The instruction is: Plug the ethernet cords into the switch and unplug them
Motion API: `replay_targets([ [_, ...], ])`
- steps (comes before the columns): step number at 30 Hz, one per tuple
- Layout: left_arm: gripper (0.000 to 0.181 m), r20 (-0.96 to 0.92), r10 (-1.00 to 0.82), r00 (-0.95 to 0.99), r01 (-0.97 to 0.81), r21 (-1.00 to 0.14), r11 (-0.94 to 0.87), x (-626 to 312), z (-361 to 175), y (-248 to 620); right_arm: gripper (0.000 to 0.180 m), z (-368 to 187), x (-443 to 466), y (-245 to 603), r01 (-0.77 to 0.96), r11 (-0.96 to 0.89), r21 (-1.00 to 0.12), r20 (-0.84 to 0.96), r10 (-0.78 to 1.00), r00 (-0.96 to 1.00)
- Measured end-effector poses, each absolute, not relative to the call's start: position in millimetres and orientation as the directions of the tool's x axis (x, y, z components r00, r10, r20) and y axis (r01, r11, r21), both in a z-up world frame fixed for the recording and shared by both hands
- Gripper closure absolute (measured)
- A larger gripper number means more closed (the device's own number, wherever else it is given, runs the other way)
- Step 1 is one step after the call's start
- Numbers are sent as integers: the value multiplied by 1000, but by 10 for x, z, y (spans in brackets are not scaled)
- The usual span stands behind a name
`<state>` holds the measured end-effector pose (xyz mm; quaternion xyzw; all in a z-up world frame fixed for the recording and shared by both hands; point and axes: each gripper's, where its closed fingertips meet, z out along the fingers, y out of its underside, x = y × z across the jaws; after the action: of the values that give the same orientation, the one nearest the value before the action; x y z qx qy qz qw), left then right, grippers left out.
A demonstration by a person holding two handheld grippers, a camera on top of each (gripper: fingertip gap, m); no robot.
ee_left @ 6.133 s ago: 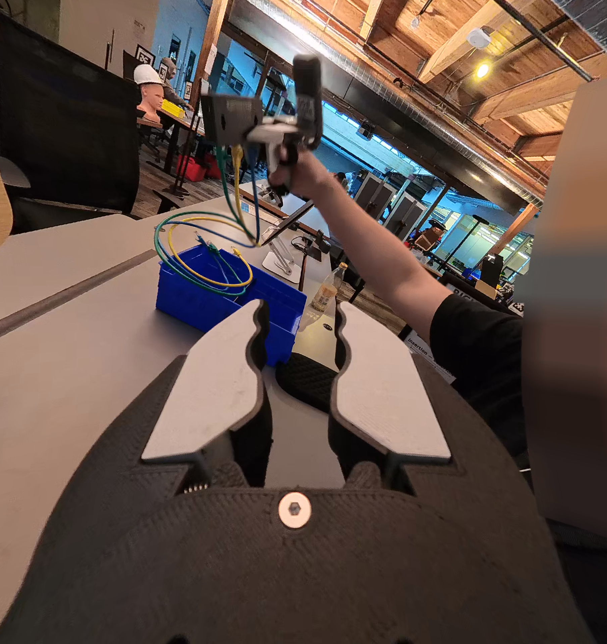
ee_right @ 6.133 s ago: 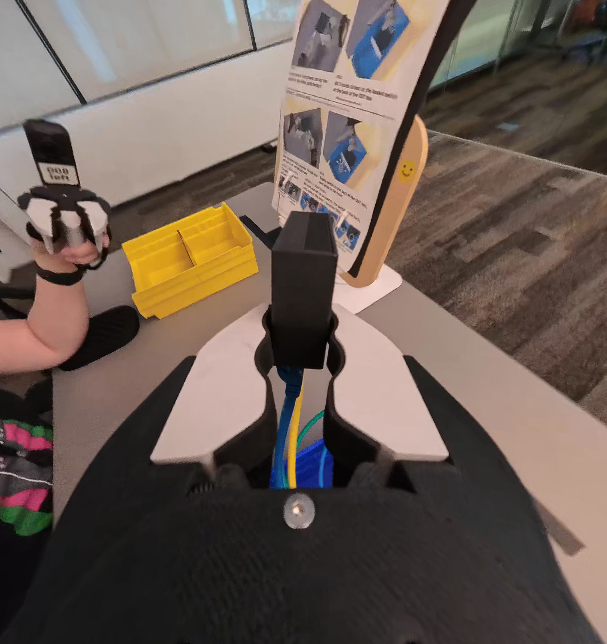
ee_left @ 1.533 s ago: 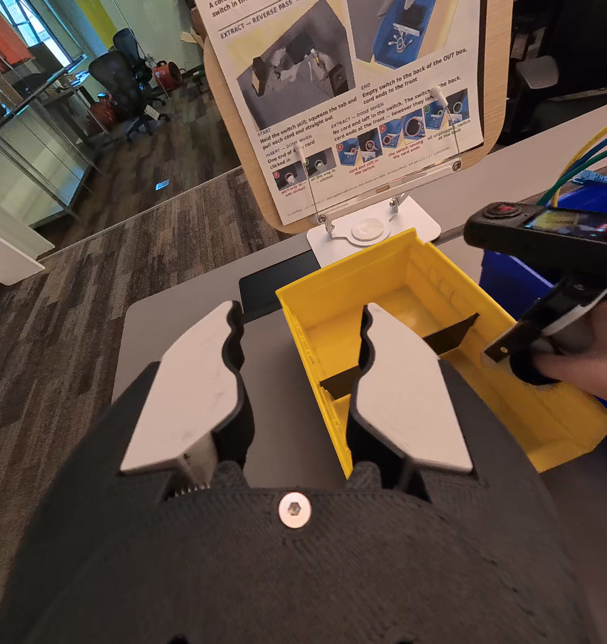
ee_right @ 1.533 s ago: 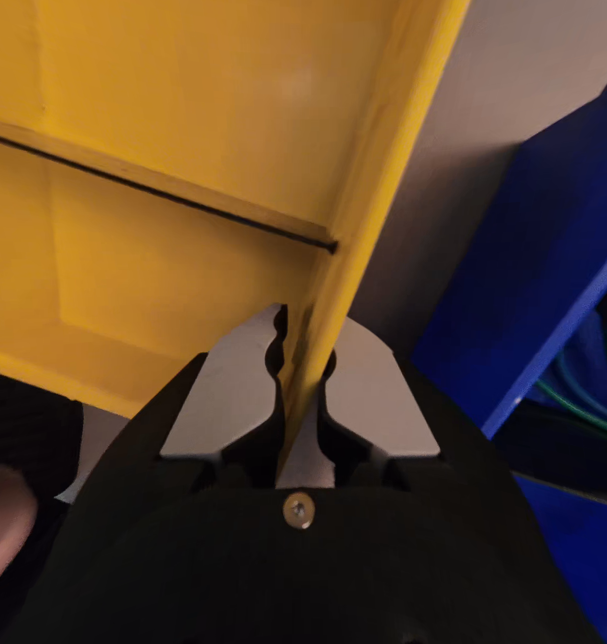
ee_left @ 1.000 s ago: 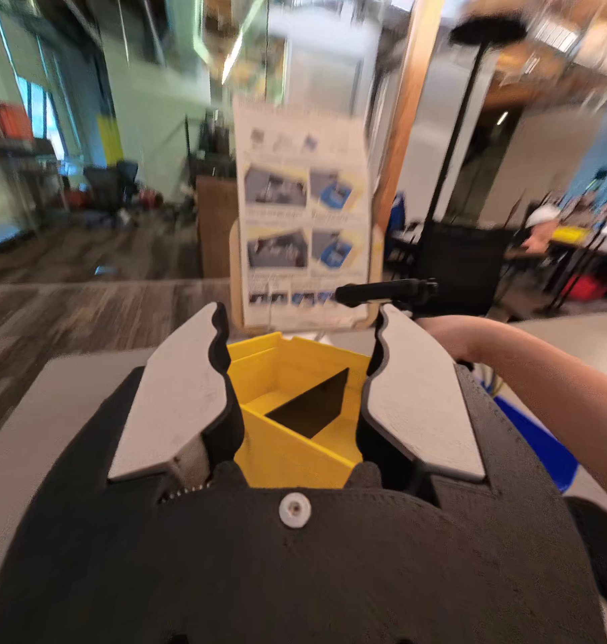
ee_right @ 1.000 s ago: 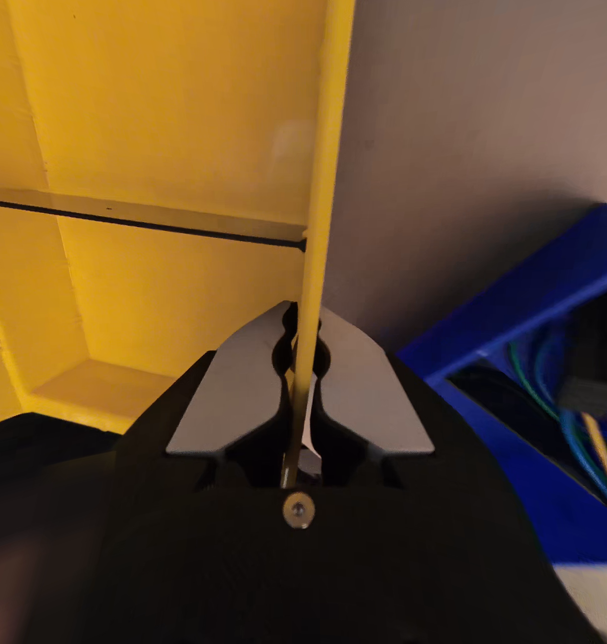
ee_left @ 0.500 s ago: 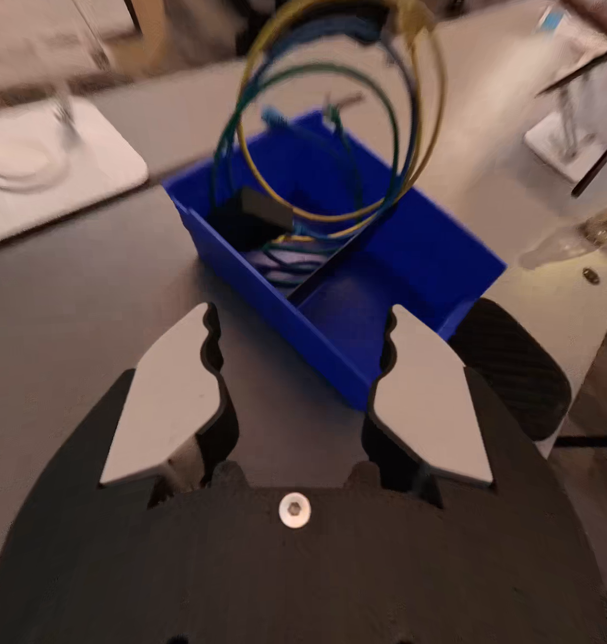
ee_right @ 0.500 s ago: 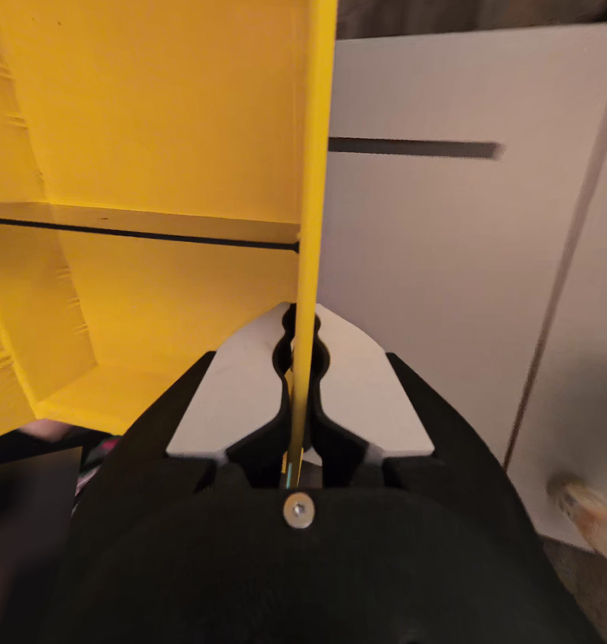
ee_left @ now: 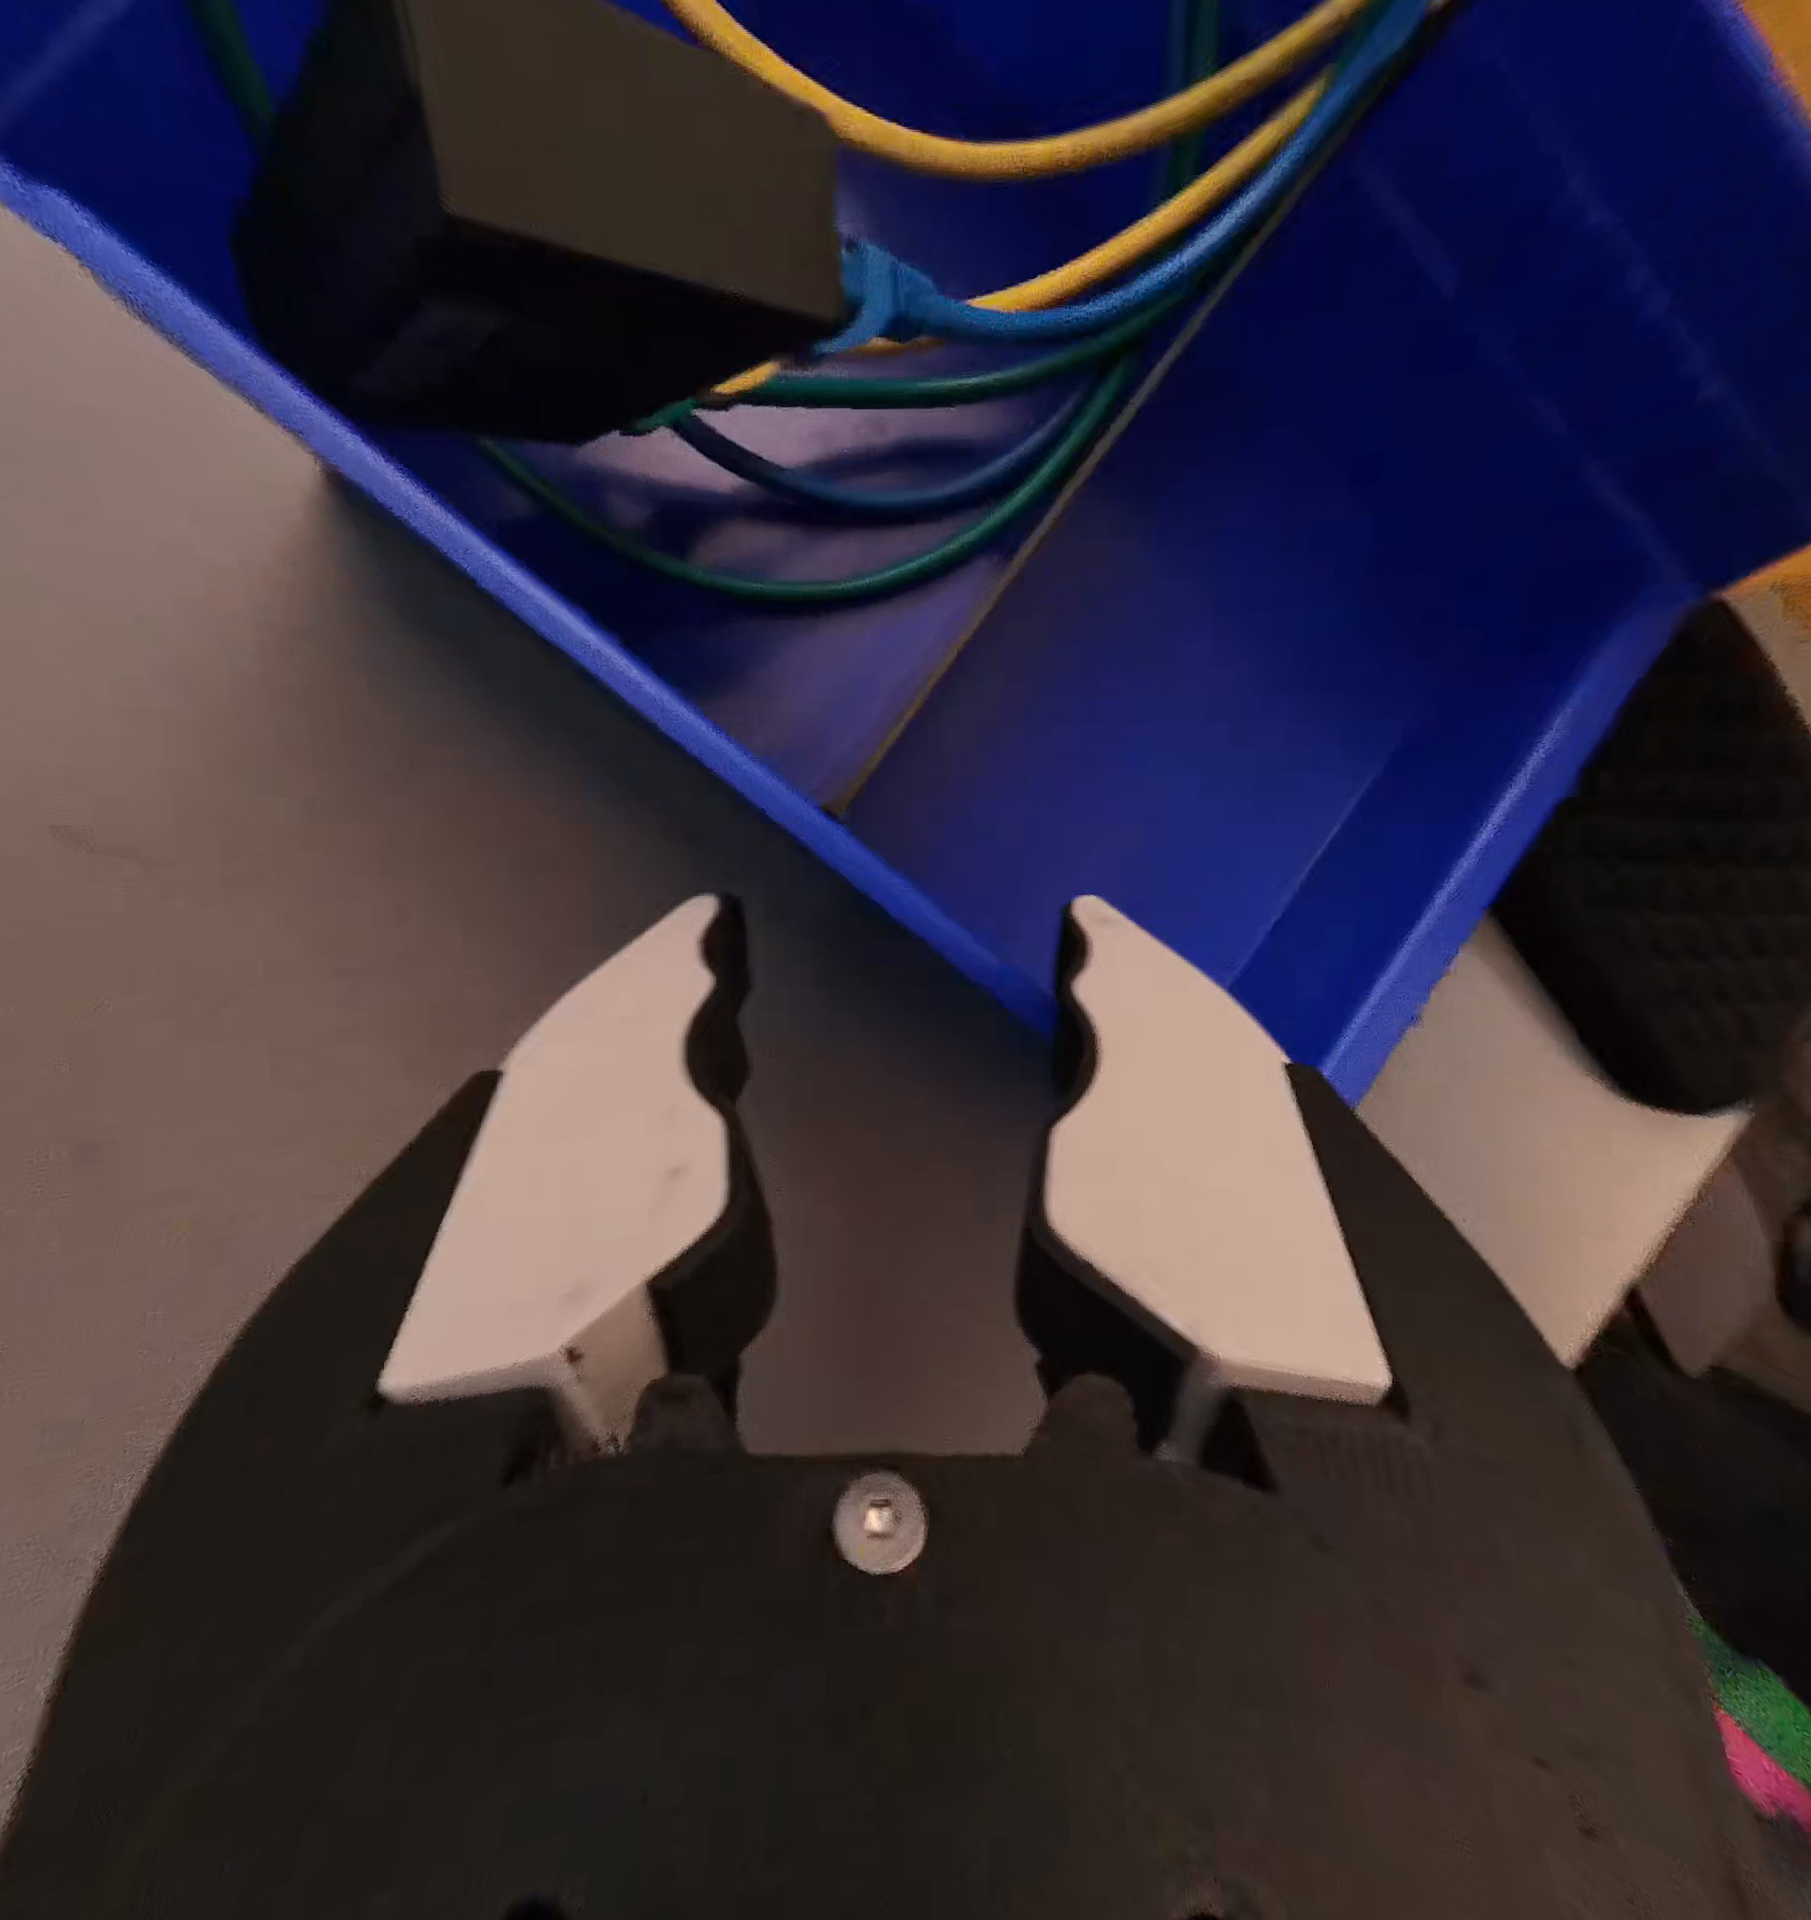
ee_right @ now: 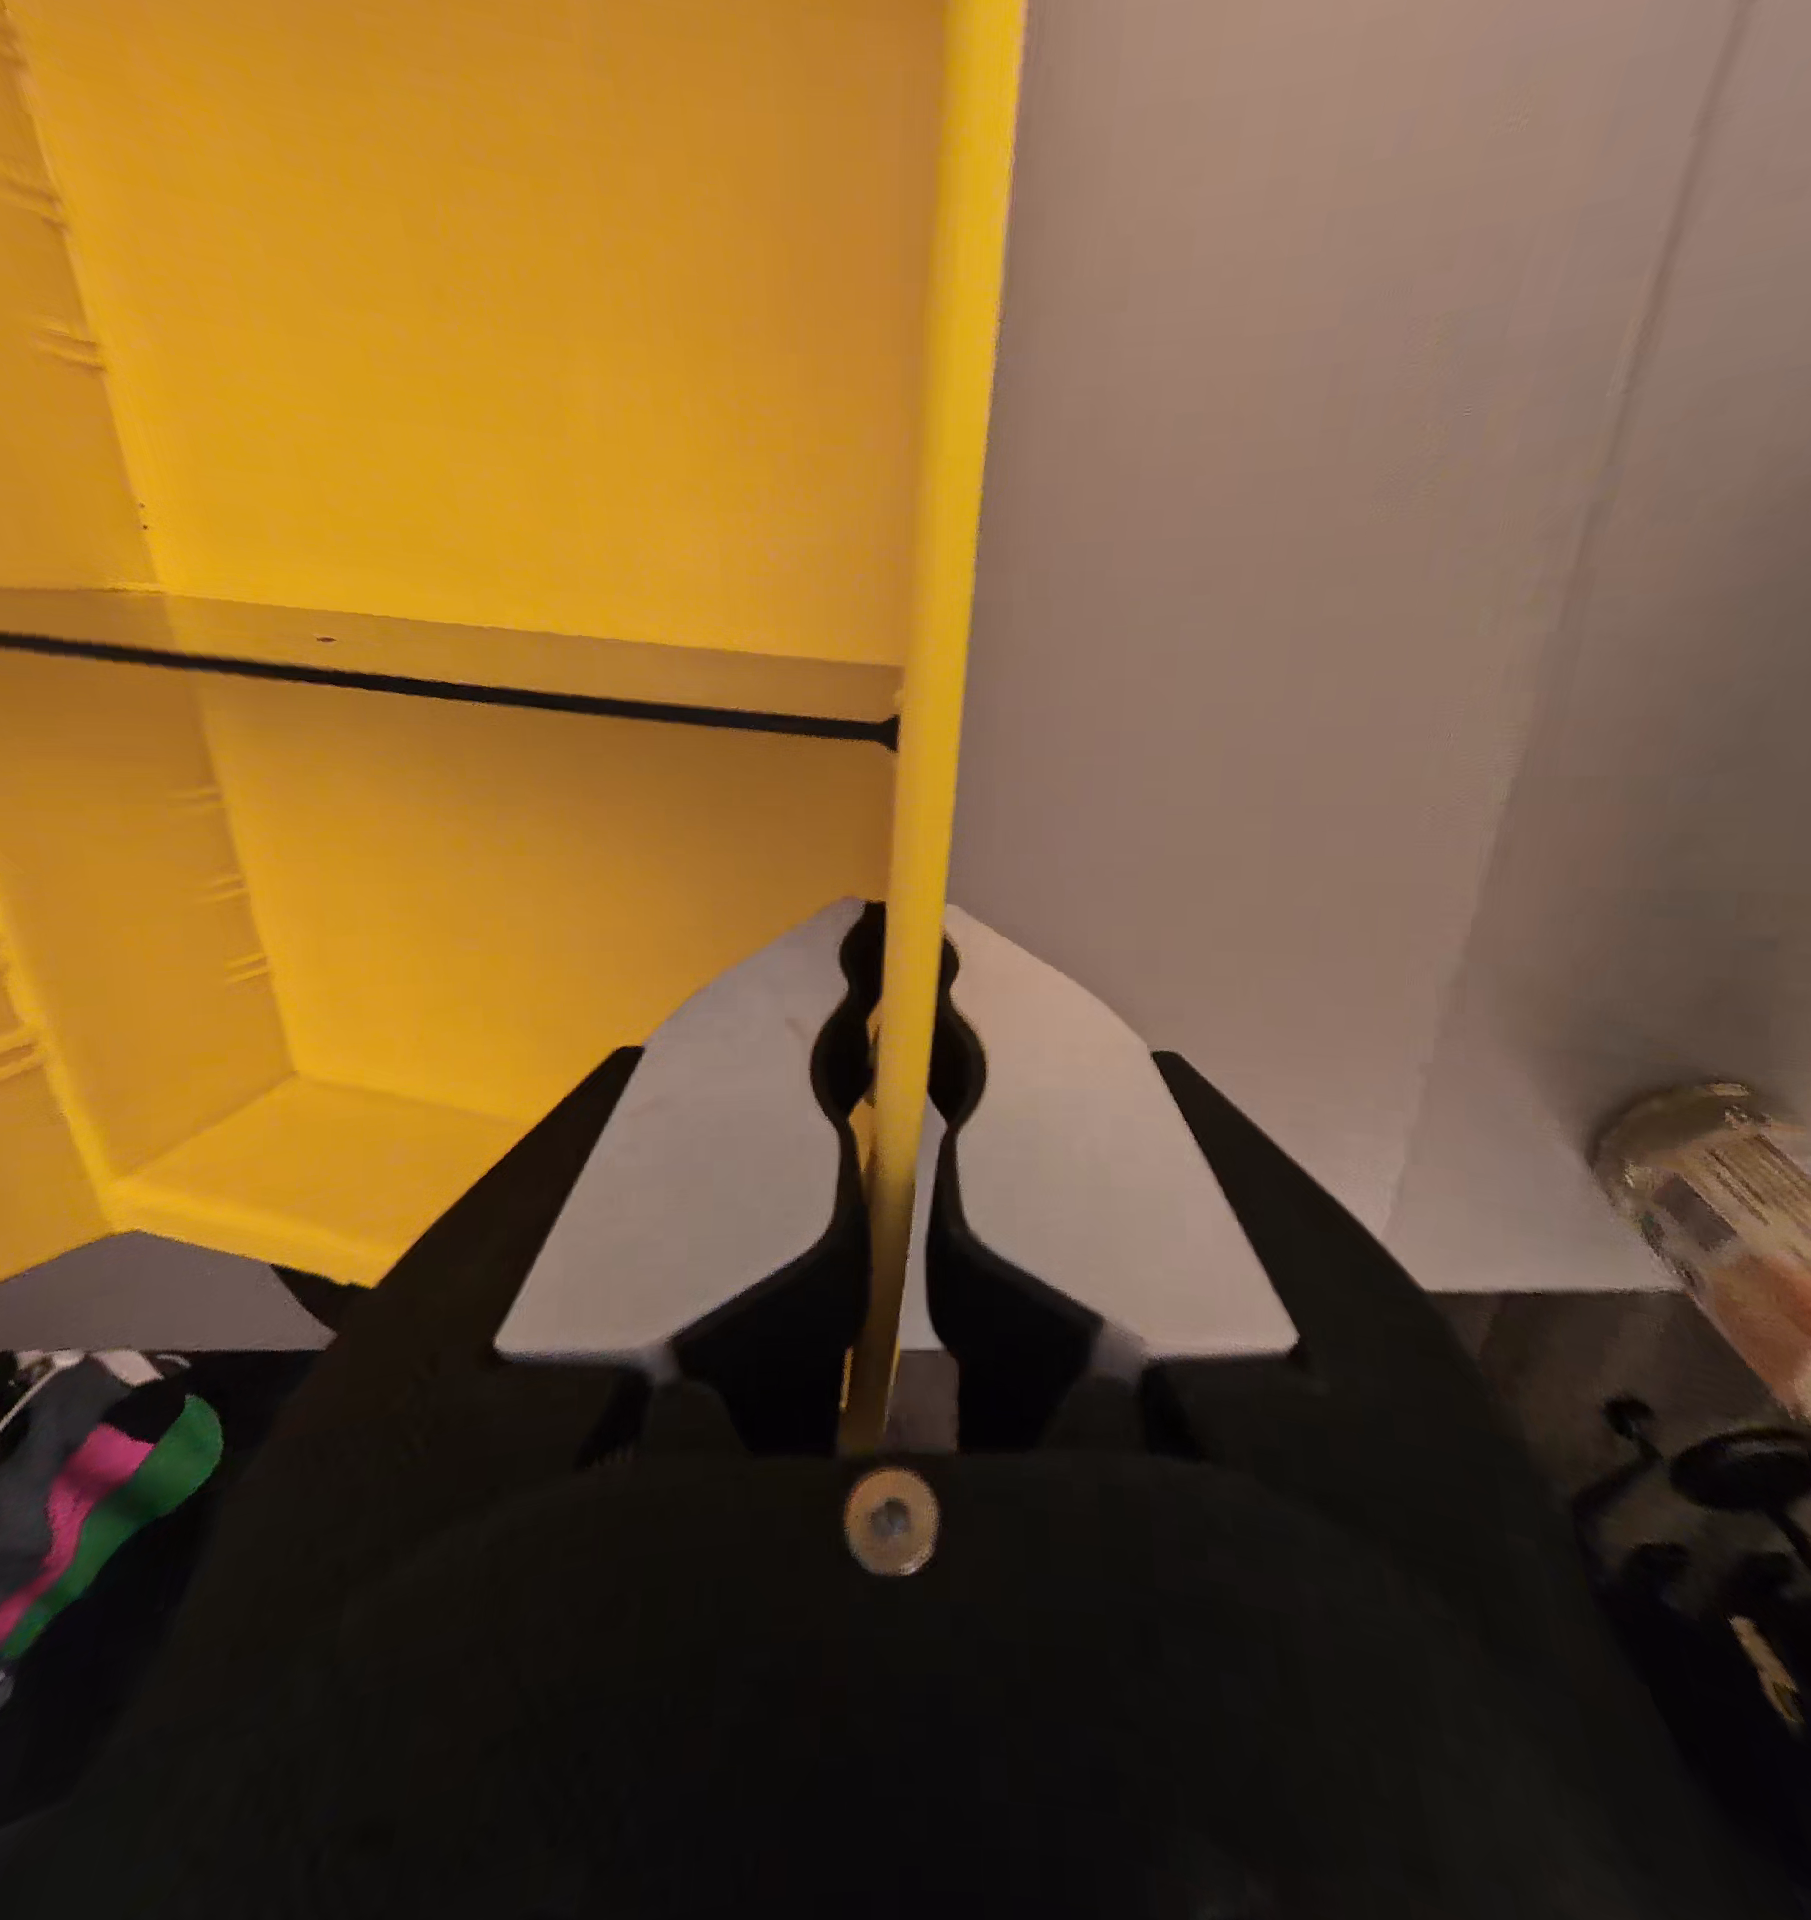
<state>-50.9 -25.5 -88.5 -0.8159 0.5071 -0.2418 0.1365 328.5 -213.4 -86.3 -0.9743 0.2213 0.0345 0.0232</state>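
Since half a second ago our left gripper has closed in on the blue bin, which now fills the upper part of the left wrist view; the near wall of the bin runs from 10 o'clock down to about 3 o'clock, and its corner sits just beyond the right fingertip. The jaws stand moderately wide and hold nothing. On the right, little has changed: the right gripper remains clamped on the side wall of the yellow bin, jaws narrow with the thin wall pinched between them, the black-edged divider crossing at 9 o'clock.

We find the switch, a black box, lying in the far compartment of the blue bin at 11 o'clock. The ethernet cords, yellow, blue and green, run into its near end and loop off toward 1 o'clock; they appear plugged in, though blur prevents confirming how many. The near compartment of the blue bin shows nothing in it.

We judge the plugging phase complete and the bins under rearrangement on the grey tabletop. The left gripper seems placed to take hold of the blue bin's wall or reach for the switch; unplugging is not yet begun. A bottle-like object near the tabletop edge at 3 o'clock in the right view is too blurred to identify.
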Motion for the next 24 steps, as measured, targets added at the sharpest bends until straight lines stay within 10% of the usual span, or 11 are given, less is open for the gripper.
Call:
replay_targets([
  [11,175,186,-727,661,-659,-321,-680,-2182,-835,787,172,-1086,2182,-1066,-221,-969,-110,-120,-208,971],
  [24,172,396,-296,869,-174,-316,-933,-4302,-795,1237,174,-1324,3016,-1539,-548,-830,-106,-191,-524,830],
])
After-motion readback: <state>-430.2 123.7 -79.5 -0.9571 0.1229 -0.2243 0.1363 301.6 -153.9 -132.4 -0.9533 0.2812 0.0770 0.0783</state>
